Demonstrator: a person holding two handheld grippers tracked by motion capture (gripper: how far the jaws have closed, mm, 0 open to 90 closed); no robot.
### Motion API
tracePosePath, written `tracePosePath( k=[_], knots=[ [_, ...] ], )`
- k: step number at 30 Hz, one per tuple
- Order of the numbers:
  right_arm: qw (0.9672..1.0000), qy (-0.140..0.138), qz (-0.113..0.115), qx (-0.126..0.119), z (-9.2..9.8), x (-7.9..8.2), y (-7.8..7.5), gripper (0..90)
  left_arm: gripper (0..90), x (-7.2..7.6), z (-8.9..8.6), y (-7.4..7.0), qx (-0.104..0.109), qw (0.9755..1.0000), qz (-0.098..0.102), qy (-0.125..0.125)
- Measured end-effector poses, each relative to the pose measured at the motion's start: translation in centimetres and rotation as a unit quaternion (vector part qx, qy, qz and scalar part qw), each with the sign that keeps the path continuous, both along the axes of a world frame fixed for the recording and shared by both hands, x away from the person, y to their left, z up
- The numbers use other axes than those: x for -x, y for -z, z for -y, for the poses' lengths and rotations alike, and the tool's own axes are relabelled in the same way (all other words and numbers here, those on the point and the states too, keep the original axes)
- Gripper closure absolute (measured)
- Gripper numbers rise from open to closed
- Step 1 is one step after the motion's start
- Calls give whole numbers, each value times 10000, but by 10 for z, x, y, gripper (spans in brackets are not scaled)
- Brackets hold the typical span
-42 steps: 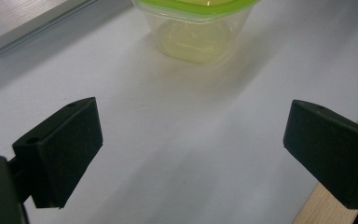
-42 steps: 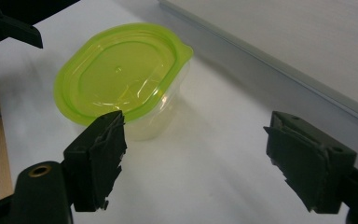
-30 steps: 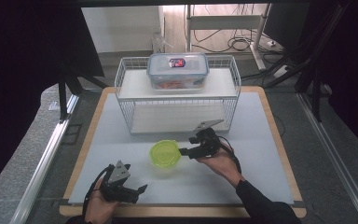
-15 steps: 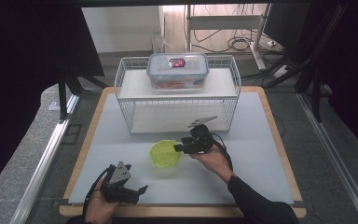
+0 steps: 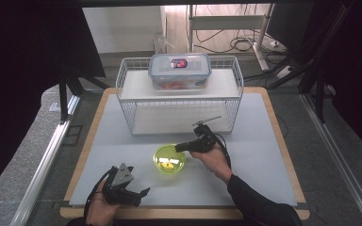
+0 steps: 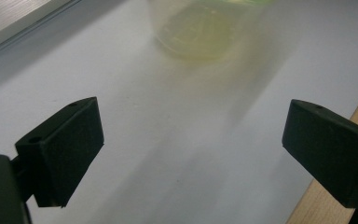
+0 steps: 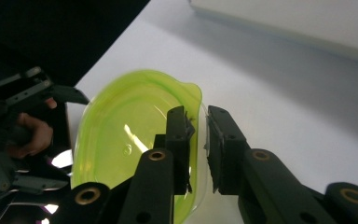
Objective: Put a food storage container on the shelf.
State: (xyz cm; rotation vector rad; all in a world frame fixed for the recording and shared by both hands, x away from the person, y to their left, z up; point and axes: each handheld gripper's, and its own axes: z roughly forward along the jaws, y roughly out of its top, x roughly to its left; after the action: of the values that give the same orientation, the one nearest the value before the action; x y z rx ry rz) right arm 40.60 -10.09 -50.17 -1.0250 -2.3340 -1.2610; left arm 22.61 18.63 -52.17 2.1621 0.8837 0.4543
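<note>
1. Pale grey surface (image 5: pixel 264 141) on a wood-edged board, dark surroundings, cables on the floor behind.
2. Right gripper (image 7: pixel 198 130): its fingers (image 7: pixel 179 140) have just been closing and now stand narrow astride the rim of the green bowl (image 5: pixel 169 160), one finger inside, one outside. Whether the pads already press the thin wall I cannot tell for certain; they look to be on it.
3. The bowl sits on the surface just in front of the wire rack (image 5: pixel 179 101), near the middle.
4. Left gripper (image 5: pixel 134 193): fingers (image 6: pixel 70 140) wide apart with nothing between them, low over the surface near its front edge, pointing toward the bowl.
5. On the rack's top shelf stands a lidded clear container (image 5: pixel 180 70).
6. Step in hand, as I judge it: taking hold of the bowl by its rim. The next move calls for a firm pinch, then a level lift so the bowl does not tip or slip.
</note>
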Motion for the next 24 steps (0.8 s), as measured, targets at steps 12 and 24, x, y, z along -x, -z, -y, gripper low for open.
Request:
tracePosePath(
  k=[12, 24],
  knots=[
    [9995, -38, -91, -303, 2, 5, -14, 837, 52, 0, 0, 0, -7, 10000, 20, 3],
    [9984, 46, -128, -552, 11, 4, -21, 846, 52, 0, 0, 0, -11, 10000, 24, -1]
  ],
)
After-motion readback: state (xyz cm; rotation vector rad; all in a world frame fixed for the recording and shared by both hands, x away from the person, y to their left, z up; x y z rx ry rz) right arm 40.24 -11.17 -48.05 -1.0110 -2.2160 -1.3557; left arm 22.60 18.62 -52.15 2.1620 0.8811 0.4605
